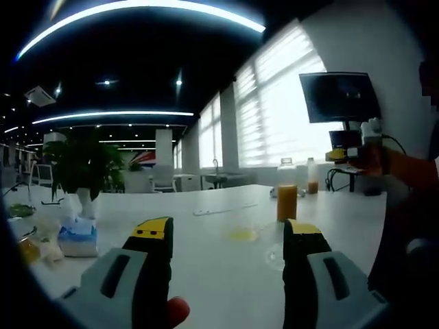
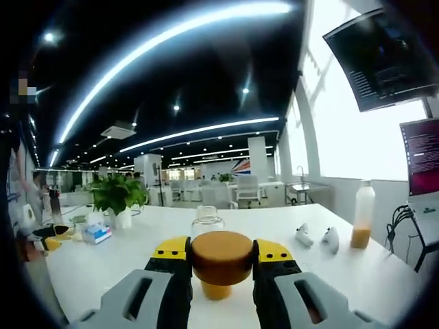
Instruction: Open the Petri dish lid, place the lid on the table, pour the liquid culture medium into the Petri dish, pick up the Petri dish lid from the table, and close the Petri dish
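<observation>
My left gripper (image 1: 228, 236) is open above the white table (image 1: 206, 274), nothing between its yellow-tipped jaws. Just past the jaws lies a shallow Petri dish (image 1: 241, 234) with a yellowish bottom, and a clear round lid (image 1: 274, 257) lies by the right jaw. A glass bottle of orange liquid (image 1: 287, 190) stands upright behind the dish. My right gripper (image 2: 221, 250) is shut on a round brown stopper (image 2: 221, 255). Directly behind the stopper, a clear bottle neck (image 2: 207, 223) rises above it and orange liquid (image 2: 217, 290) shows below it.
A potted plant (image 1: 82, 164) and a tissue pack (image 1: 77, 236) stand at the left. A second bottle (image 1: 313, 177) and a monitor (image 1: 339, 96) are at the far right, near a person's orange sleeve (image 1: 408, 171). Two small white objects (image 2: 304, 236) and another bottle (image 2: 361, 216) are on the table.
</observation>
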A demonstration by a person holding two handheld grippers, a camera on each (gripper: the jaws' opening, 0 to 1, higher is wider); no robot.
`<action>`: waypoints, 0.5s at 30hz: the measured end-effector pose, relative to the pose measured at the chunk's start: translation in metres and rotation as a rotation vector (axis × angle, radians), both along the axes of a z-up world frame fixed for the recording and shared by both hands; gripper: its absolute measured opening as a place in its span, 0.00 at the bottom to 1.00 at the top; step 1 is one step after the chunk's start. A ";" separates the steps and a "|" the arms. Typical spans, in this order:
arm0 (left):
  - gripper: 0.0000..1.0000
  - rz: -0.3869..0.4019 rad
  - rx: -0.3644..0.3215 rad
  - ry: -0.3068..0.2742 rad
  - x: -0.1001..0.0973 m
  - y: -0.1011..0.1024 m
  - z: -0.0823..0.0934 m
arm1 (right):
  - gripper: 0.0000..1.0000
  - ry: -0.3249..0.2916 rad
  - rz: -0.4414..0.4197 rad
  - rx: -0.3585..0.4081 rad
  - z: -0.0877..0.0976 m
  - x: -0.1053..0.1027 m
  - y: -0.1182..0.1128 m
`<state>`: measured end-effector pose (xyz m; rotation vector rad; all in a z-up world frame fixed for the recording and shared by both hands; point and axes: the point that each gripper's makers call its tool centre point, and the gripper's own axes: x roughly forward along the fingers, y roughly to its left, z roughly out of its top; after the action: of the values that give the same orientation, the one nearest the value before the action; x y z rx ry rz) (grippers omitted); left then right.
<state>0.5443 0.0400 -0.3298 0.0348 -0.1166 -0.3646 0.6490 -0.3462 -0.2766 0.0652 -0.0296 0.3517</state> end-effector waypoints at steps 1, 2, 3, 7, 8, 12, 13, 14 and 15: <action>0.57 0.000 0.000 0.000 -0.001 0.000 0.000 | 0.30 0.004 -0.001 0.000 -0.002 -0.001 -0.001; 0.57 0.000 0.000 0.000 -0.001 0.000 0.000 | 0.30 0.007 -0.001 0.000 -0.004 -0.002 -0.001; 0.57 -0.001 0.000 0.000 -0.001 -0.001 0.000 | 0.30 0.010 -0.003 0.002 -0.006 -0.004 -0.002; 0.57 -0.003 0.000 -0.002 -0.003 -0.001 0.000 | 0.30 0.023 -0.008 0.005 -0.014 -0.008 -0.005; 0.57 -0.004 0.001 -0.002 -0.004 -0.001 0.000 | 0.30 0.024 -0.009 0.006 -0.016 -0.009 -0.005; 0.57 -0.005 0.004 -0.003 -0.005 -0.002 0.001 | 0.30 0.034 -0.013 0.007 -0.021 -0.012 -0.009; 0.57 -0.004 0.005 -0.004 -0.005 -0.001 0.001 | 0.30 0.035 -0.014 0.009 -0.021 -0.013 -0.010; 0.57 -0.005 0.006 -0.004 -0.005 -0.001 0.001 | 0.30 0.036 -0.015 0.010 -0.022 -0.014 -0.010; 0.57 -0.004 0.006 -0.005 -0.005 -0.001 0.001 | 0.30 0.036 -0.018 0.011 -0.022 -0.015 -0.012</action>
<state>0.5388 0.0388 -0.3283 0.0415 -0.1204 -0.3692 0.6342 -0.3579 -0.2985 0.0820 0.0033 0.3325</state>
